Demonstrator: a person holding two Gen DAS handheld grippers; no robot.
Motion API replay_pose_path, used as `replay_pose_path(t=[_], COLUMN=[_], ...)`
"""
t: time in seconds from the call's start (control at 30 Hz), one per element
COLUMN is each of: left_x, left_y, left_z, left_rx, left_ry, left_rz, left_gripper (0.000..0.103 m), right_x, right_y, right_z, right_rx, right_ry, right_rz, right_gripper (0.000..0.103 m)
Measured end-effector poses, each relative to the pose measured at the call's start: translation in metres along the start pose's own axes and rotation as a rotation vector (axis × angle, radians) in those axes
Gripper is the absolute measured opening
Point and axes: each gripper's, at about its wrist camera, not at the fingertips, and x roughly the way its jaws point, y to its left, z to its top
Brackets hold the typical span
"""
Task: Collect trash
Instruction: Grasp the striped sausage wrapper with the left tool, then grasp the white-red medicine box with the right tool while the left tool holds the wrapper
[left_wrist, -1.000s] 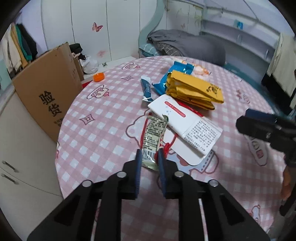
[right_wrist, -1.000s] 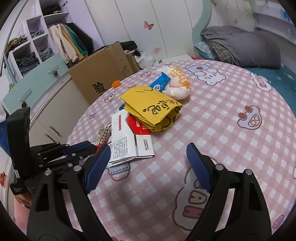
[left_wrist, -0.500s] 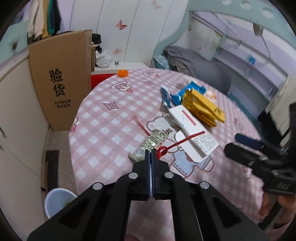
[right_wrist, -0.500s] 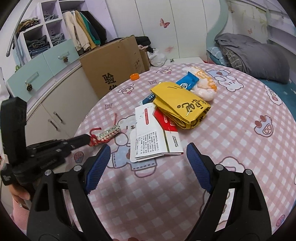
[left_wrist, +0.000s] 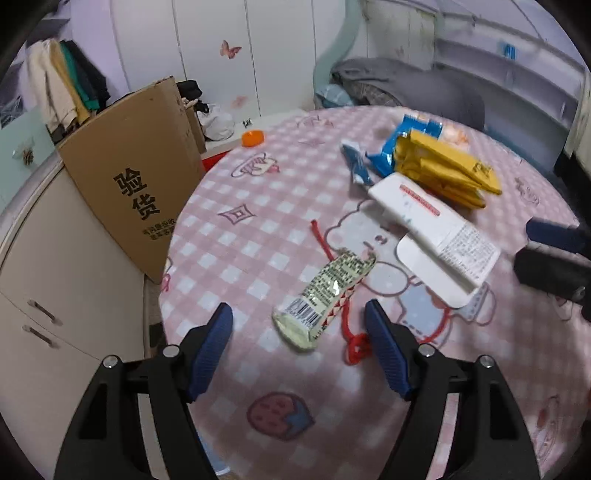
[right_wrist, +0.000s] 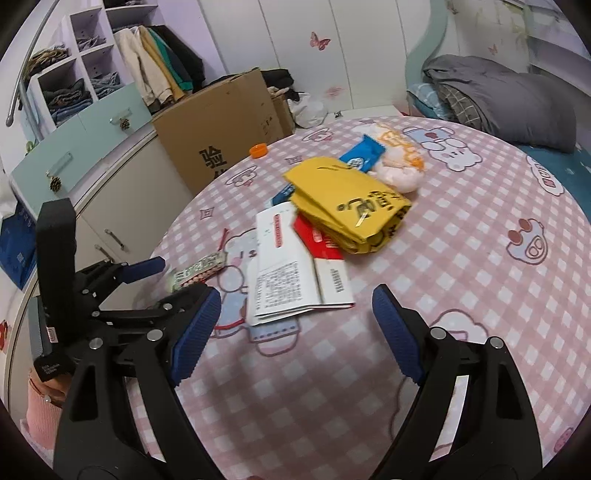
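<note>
**Ana:** While that silvery snack wrapper (left_wrist: 325, 295) lies flat on the pink checked tablecloth (left_wrist: 258, 229), barcode end nearest the camera, what's the left gripper (left_wrist: 299, 350) doing?

**Ben:** Its jaws are opening right now, blue pads well clear on both sides. The wrapper's near end sits between them, a touch ahead of the tips, nothing pinching it. A red string (left_wrist: 351, 332) runs under the wrapper and coils beside the right-hand pad.

**Ana:** So how would you take it cleanly?

**Ben:** I'd come down over the barcode end, square the pads across the wrapper's narrow width, and close low against the cloth. It's thin and slippery-looking, so a shallow bite could skid. Catching the string too is probably fine; it looks like trash as well.

**Ana:** And the other side?

**Ben:** The right gripper (right_wrist: 295, 332) hangs wide, empty, over bare cloth near the white leaflet (right_wrist: 284, 277) and yellow bag (right_wrist: 343, 206). Plenty left to collect.
</note>
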Motion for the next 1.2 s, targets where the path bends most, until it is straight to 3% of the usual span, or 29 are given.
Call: replay_pose_path(t=[0.07,0.13,0.27,0.43,0.63,0.8,0.83,0.87,1.17,1.2], left_x=[0.001,0.002,0.002,-0.009,-0.031,-0.037,-0.038,-0.038,-0.046,-0.049], left_y=[0.000,-0.002,0.002,0.022,0.035,0.035,0.034,0.033,0.028,0.028], left_z=[0.001,0.002,0.000,-0.005,-0.003,-0.005,-0.007,-0.009,-0.023,-0.025], left_rx=[-0.015,-0.021,-0.085,-0.250,-0.314,-0.303,-0.298,-0.293,-0.301,-0.306], left_ry=[0.001,-0.010,-0.031,-0.071,-0.133,-0.107,-0.112,-0.111,-0.098,-0.097], left_rz=[-0.041,-0.049,-0.076,-0.146,-0.096,-0.104,-0.094,-0.087,-0.115,-0.121], left_gripper=[0.046,0.028,0.017,0.015,0.015,0.016,0.016,0.016,0.016,0.016], right_x=[0.000,-0.001,-0.001,0.013,0.044,0.057,0.059,0.060,0.045,0.041], right_y=[-0.007,-0.014,-0.024,-0.019,0.008,0.020,0.020,0.019,0.015,0.014], right_z=[0.001,0.002,0.004,0.007,0.016,0.021,0.022,0.021,0.009,0.008], right_rx=[0.012,0.027,0.056,0.042,-0.030,-0.081,-0.088,-0.097,-0.073,-0.072], right_ry=[-0.001,-0.006,-0.011,0.038,0.102,0.125,0.128,0.129,0.113,0.103], right_rz=[-0.007,-0.018,-0.027,0.002,-0.007,-0.057,-0.065,-0.078,-0.019,-0.012], right_gripper=[0.083,0.083,0.083,0.083,0.083,0.082,0.079,0.068,0.065,0.053])
